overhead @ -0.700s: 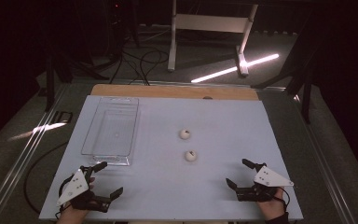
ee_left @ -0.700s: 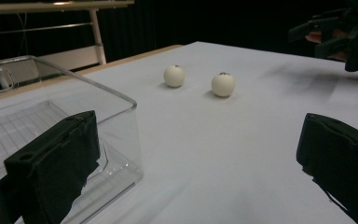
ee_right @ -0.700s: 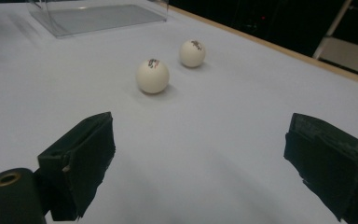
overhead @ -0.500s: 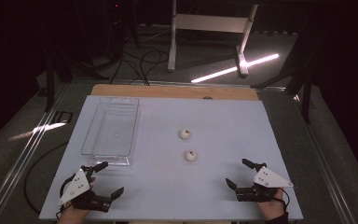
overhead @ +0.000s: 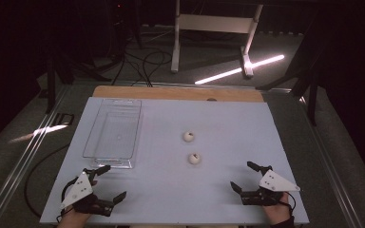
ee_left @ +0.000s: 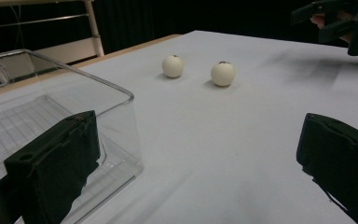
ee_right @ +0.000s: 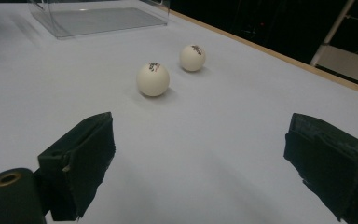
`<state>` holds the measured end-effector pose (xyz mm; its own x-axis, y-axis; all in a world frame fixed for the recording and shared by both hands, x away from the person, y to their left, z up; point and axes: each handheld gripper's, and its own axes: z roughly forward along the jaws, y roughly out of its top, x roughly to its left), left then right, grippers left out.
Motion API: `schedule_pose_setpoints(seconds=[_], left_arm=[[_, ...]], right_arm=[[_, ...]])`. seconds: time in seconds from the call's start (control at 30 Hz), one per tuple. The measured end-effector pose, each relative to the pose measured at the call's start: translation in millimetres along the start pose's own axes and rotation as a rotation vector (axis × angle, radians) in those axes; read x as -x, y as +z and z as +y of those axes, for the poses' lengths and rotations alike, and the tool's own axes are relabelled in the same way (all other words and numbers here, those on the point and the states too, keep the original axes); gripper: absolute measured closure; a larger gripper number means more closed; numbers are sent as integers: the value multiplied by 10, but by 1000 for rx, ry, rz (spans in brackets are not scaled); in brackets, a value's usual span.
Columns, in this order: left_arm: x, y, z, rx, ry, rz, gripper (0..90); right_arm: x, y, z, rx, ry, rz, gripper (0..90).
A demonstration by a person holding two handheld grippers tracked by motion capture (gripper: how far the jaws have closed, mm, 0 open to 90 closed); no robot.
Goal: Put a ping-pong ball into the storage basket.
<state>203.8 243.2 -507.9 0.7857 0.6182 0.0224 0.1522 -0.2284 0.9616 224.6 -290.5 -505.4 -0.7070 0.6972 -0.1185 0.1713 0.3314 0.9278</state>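
Two white balls lie mid-table: the nearer ball and the farther ball, a small gap between them. A clear plastic bin stands empty at the left. My left gripper rests open at the front left corner, just in front of the bin's near wall, nothing between its jaws. At the front right my right gripper is open too, pointing toward the balls, empty.
The pale blue table top has a wooden strip along its far edge. Beyond it, on the dark floor, stand a white metal frame, cables and a bright light bar.
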Motion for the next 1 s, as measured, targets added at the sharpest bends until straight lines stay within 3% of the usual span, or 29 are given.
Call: schedule_pose_setpoints(seconds=[0.27, 0.43, 0.83, 1.0], left_arm=[[12, -7, 57, -13, 31, -3, 5], [3, -26, 111, -13, 20, -2, 5], [-32, -59, 409, -80, 64, -46, 5], [-49, -76, 550, -86, 50, -74, 5]], right_arm=[[2, -18, 20, 12, -7, -7, 85], [-6, -17, 25, 12, 1, -2, 86], [-19, -47, 55, 25, -1, -8, 86], [-19, -47, 56, 24, 7, -9, 86]])
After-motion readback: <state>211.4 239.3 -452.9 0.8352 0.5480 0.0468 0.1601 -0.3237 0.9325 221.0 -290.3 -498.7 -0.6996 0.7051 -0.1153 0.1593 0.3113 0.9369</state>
